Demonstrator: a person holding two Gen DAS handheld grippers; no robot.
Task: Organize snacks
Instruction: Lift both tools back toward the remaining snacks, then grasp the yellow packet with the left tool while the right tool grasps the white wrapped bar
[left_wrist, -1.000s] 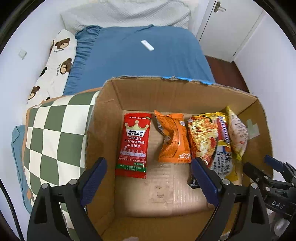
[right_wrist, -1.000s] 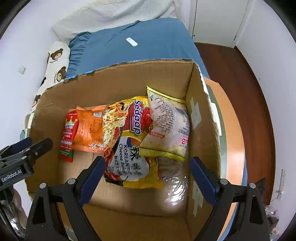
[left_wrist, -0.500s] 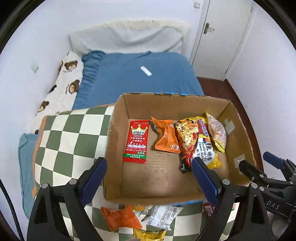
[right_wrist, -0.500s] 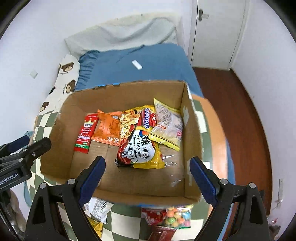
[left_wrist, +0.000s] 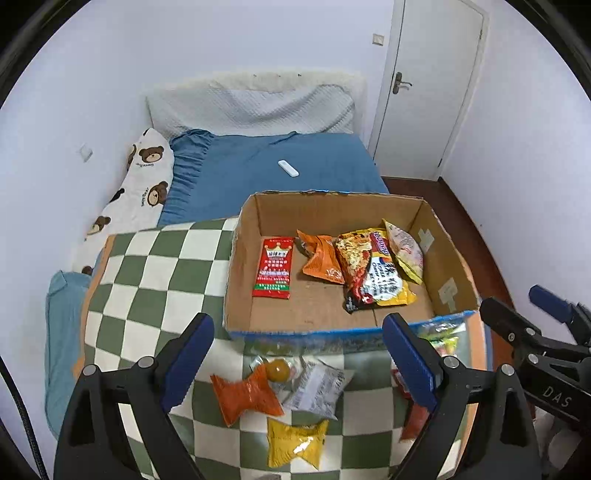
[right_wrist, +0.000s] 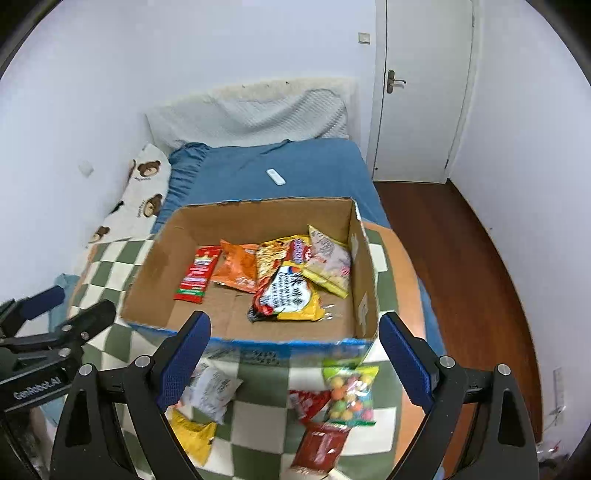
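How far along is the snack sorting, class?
Done: four packets lie in the box. In hand: nothing; both tongs, left and right, are open and empty. Left: loose snacks on the checked cloth, such as the candy bag.

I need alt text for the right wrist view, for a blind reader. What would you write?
An open, empty right gripper hangs above a cardboard box holding four snack packets, on a checkered blanket where more packets lie loose. Behind it is a blue bed.
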